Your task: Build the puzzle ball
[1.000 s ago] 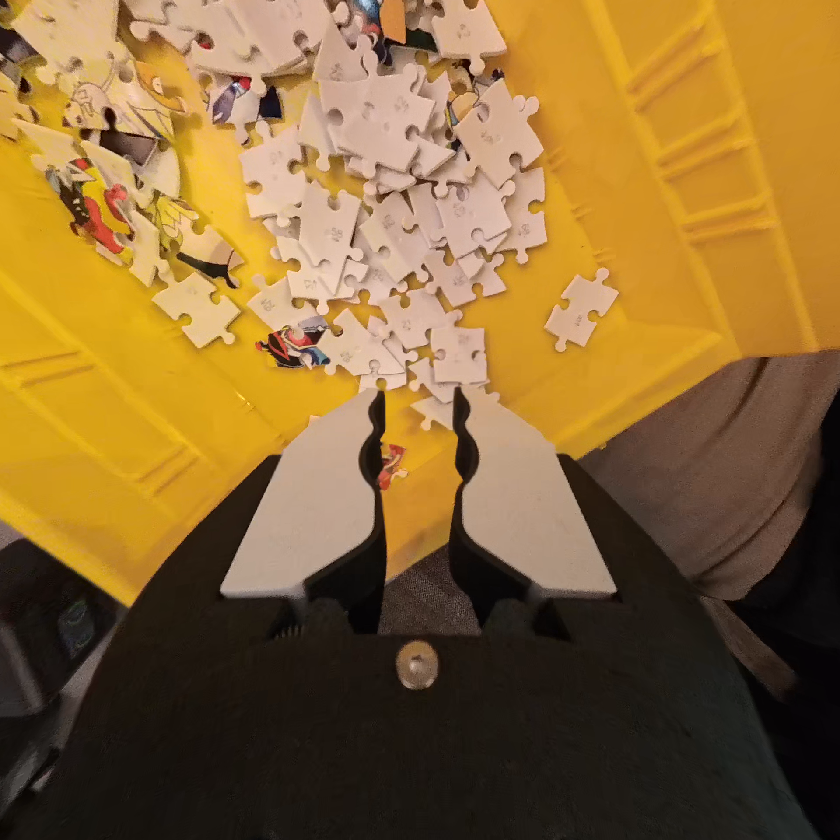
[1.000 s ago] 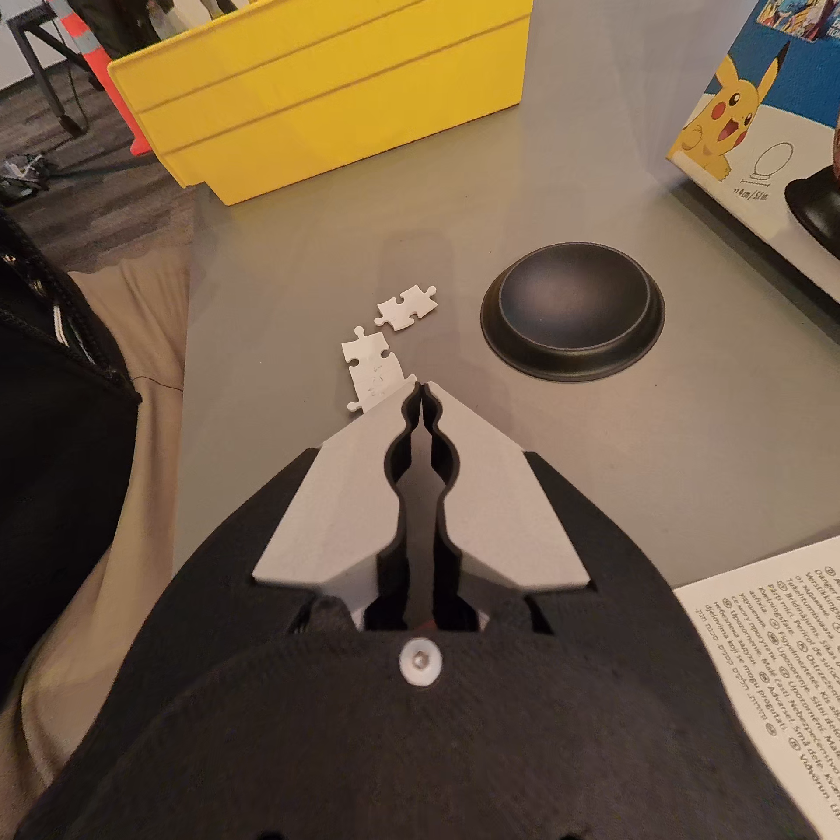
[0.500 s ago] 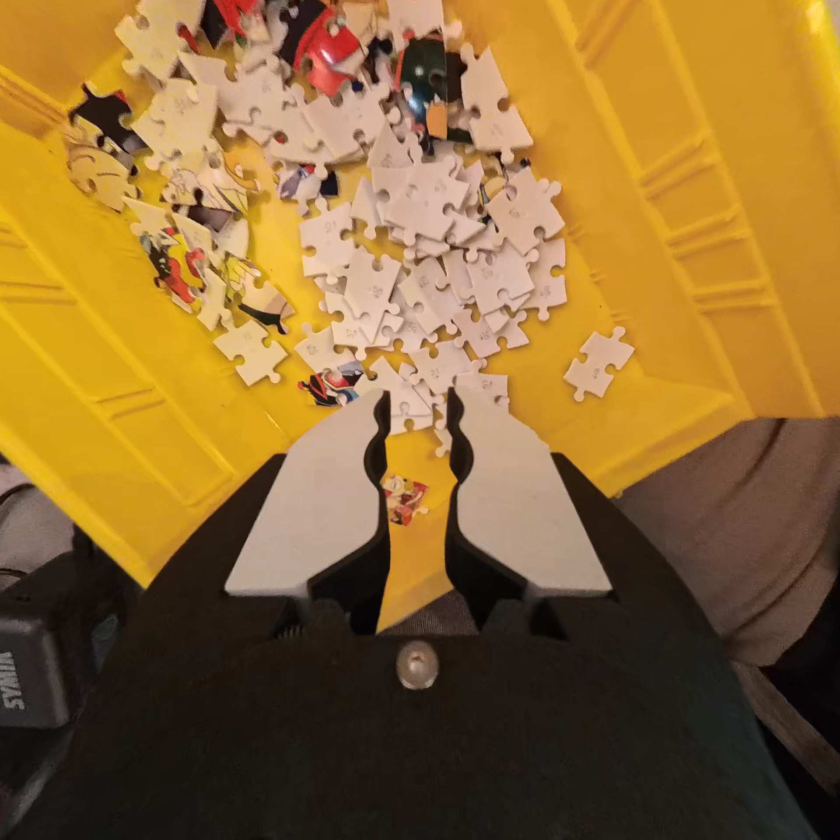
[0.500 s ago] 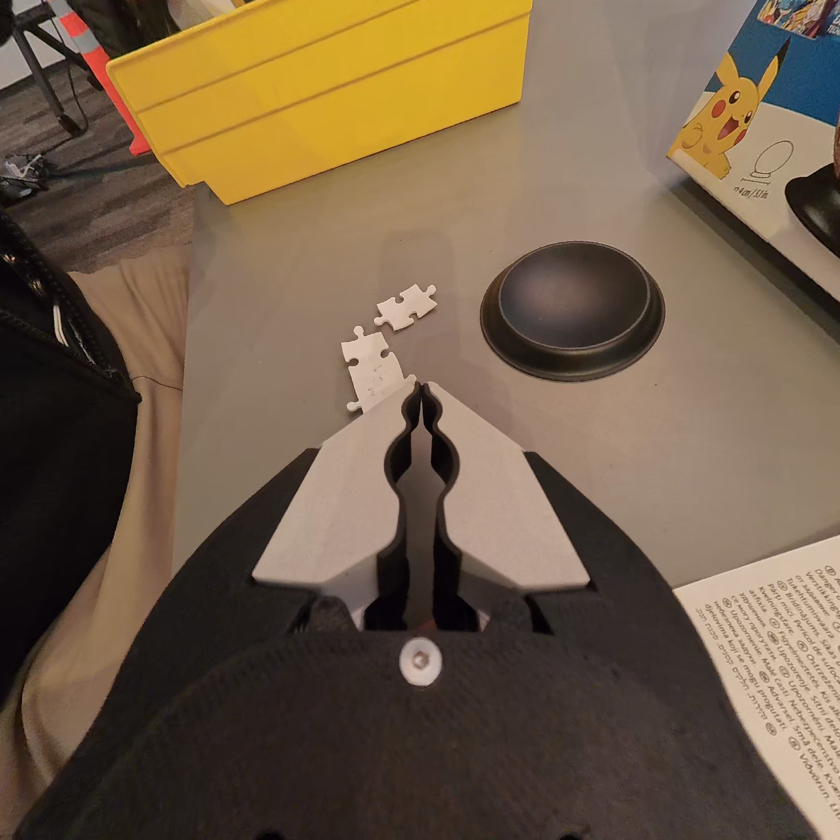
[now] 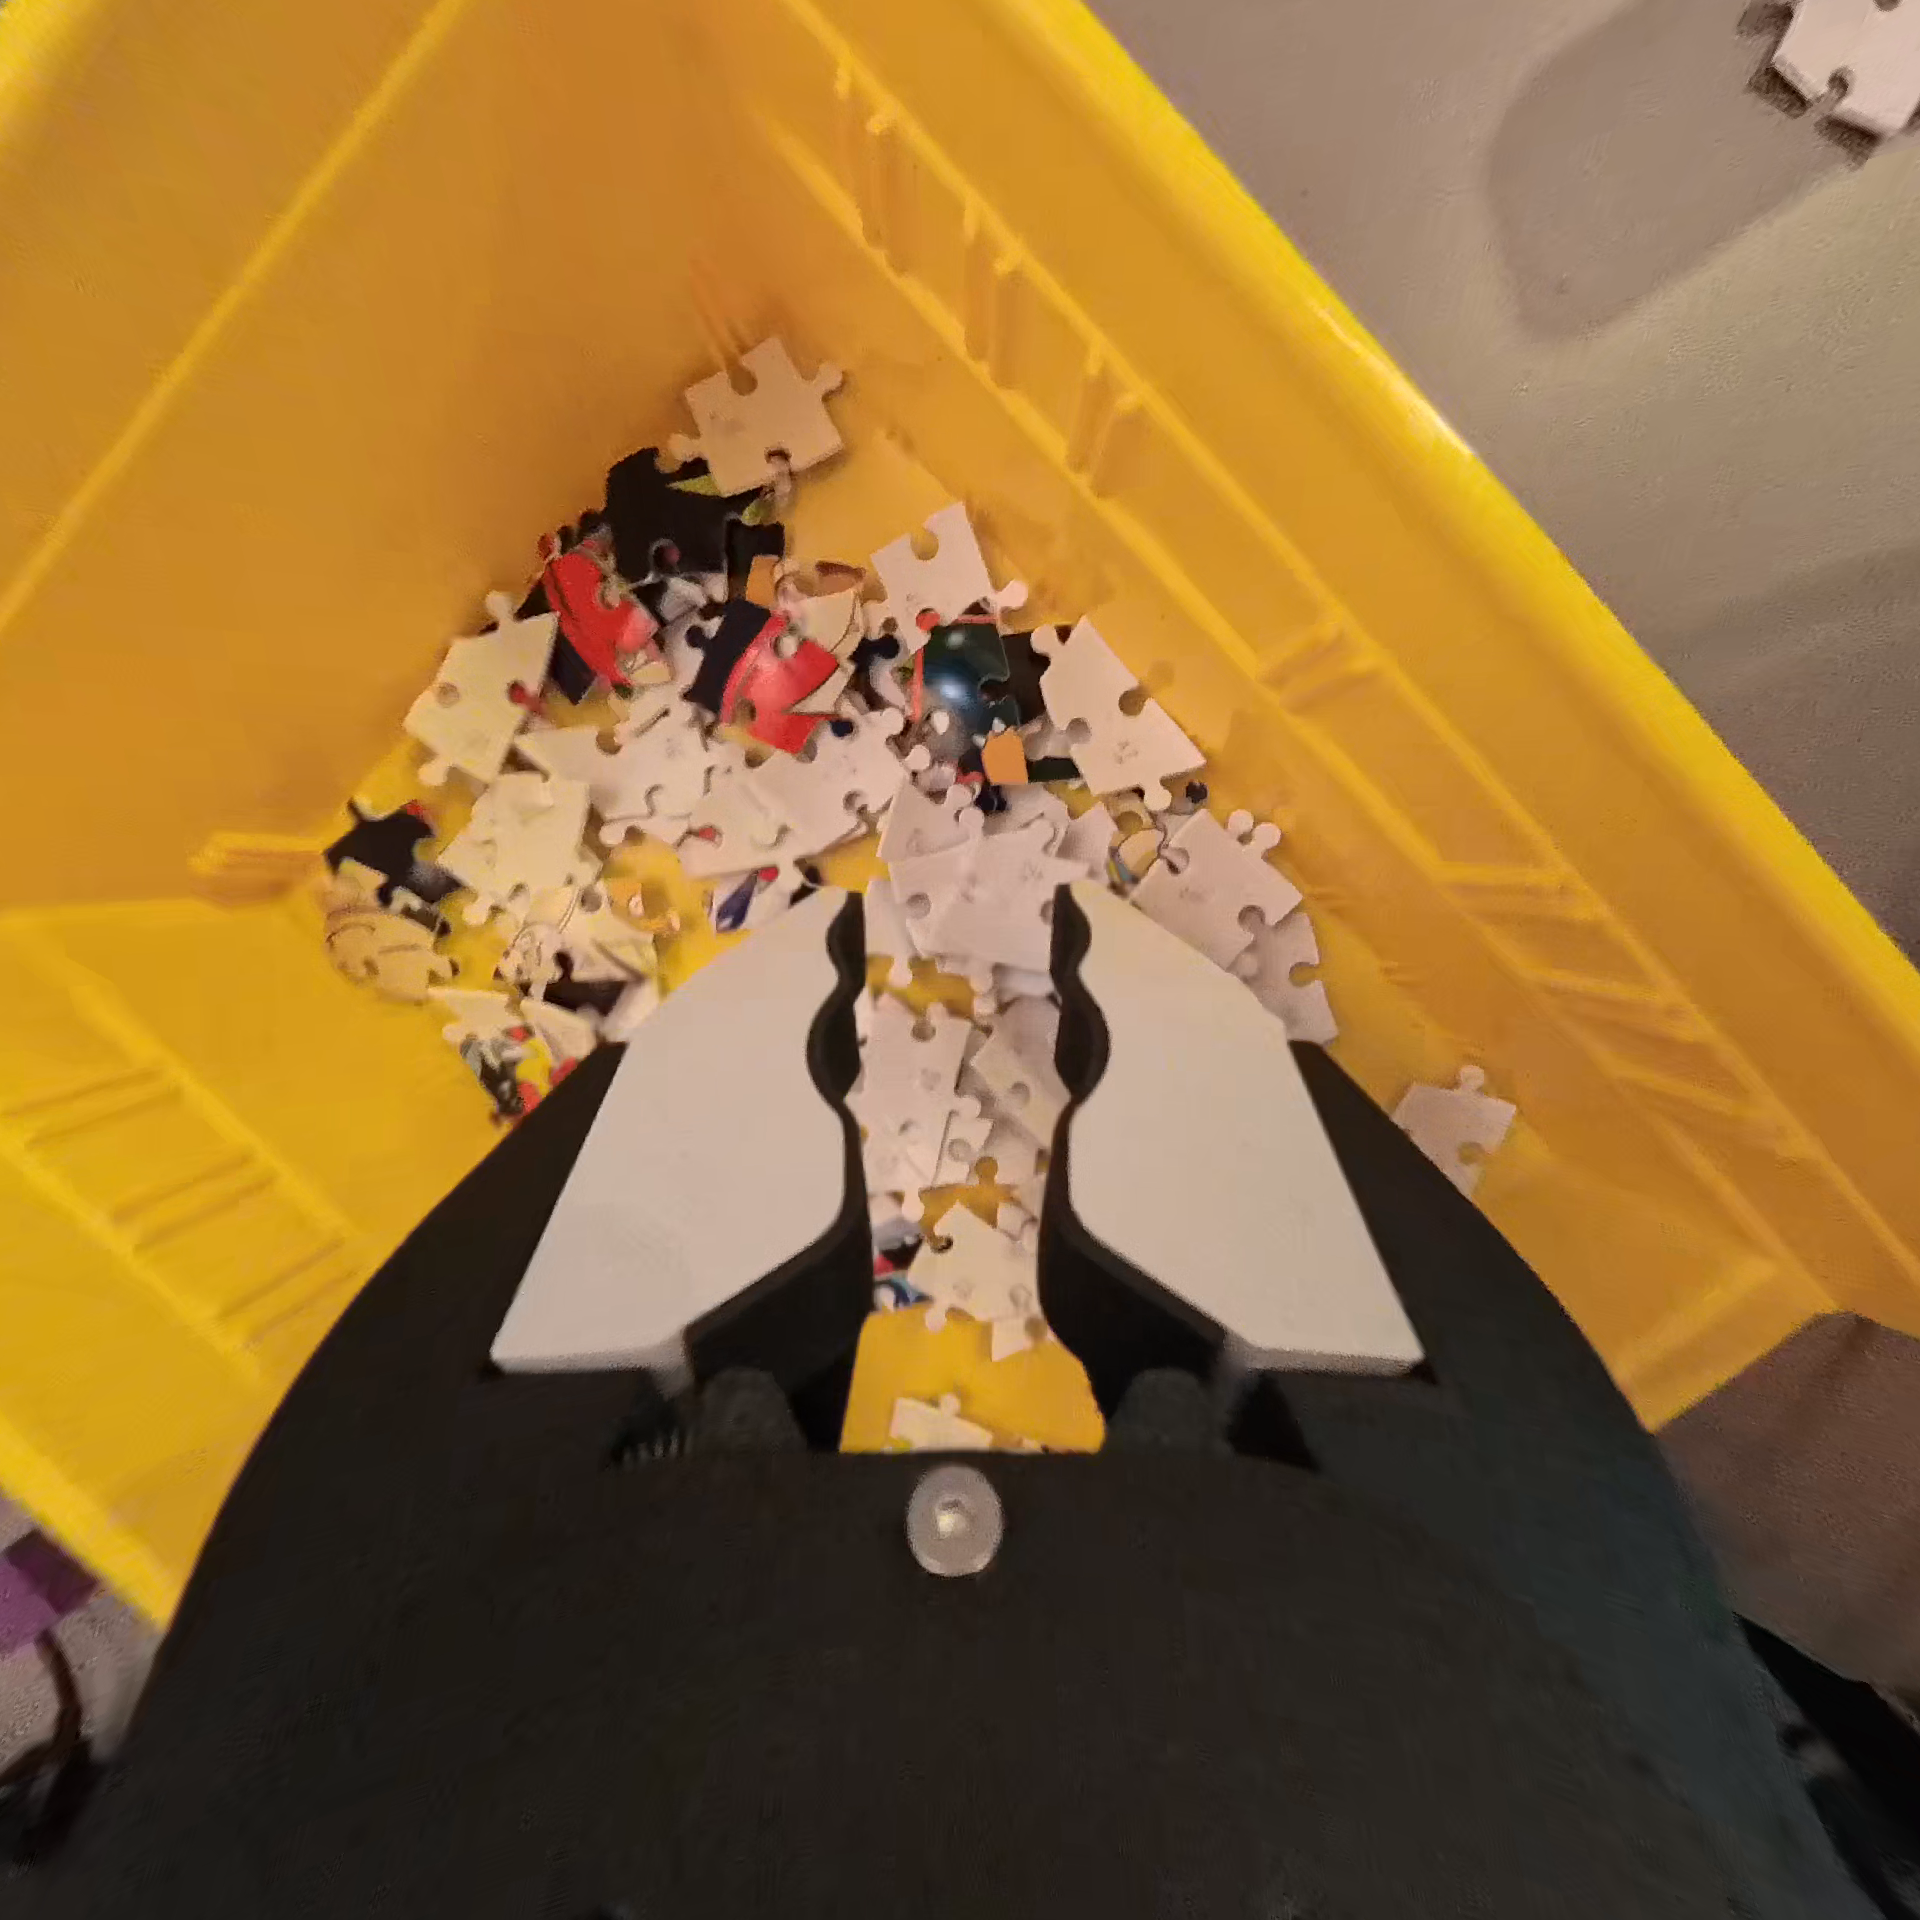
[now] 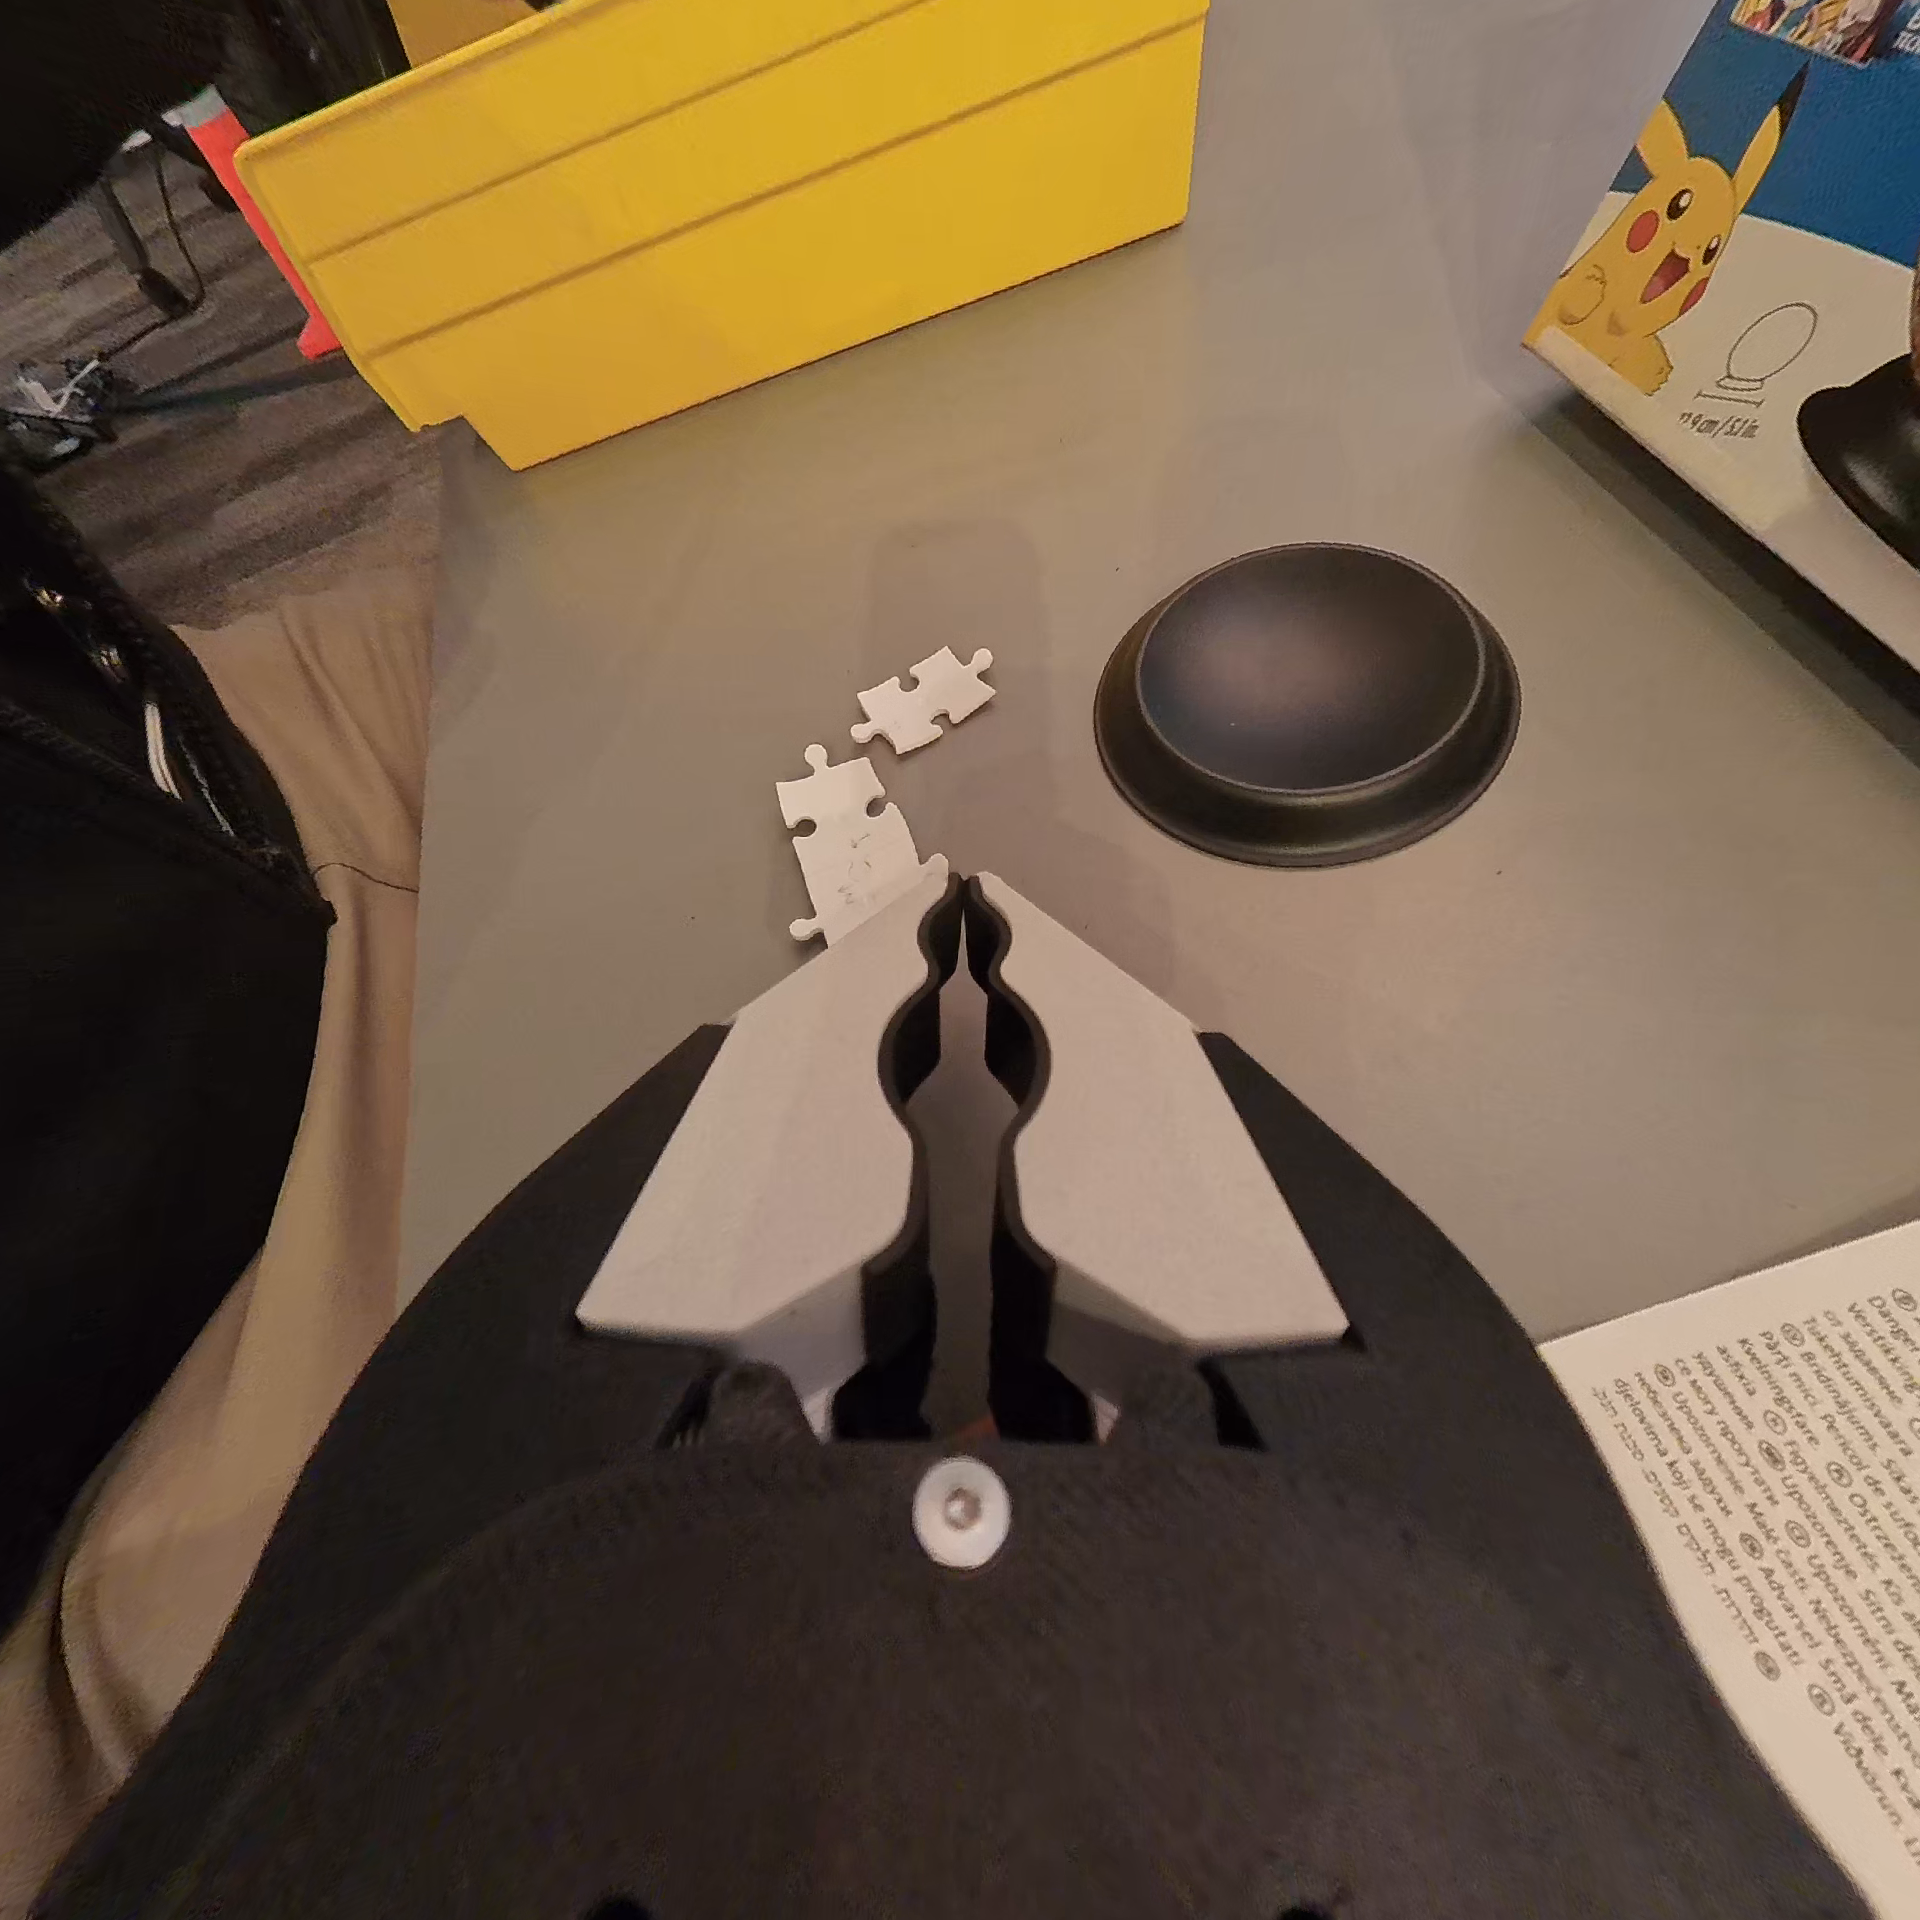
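In the left wrist view a yellow bin (image 5: 1195,499) holds a heap of loose puzzle pieces (image 5: 790,769), most white side up, some showing coloured print. My left gripper (image 5: 951,904) is open and empty, inside the bin just above the heap. In the right wrist view my right gripper (image 6: 961,883) is shut and empty over the grey table. Just left of its tips lie two joined white pieces (image 6: 847,847), with another joined pair (image 6: 925,698) beyond. A black round stand (image 6: 1307,701) sits to the right.
The yellow bin (image 6: 727,208) stands at the table's far left edge. The puzzle box (image 6: 1745,260) is at the far right, a printed leaflet (image 6: 1766,1507) at the near right. A person's beige trouser leg (image 6: 312,831) is left of the table.
My left gripper has moved forward and down into the bin, over the heap of pieces, and the view is blurred by motion. My right gripper has not moved.
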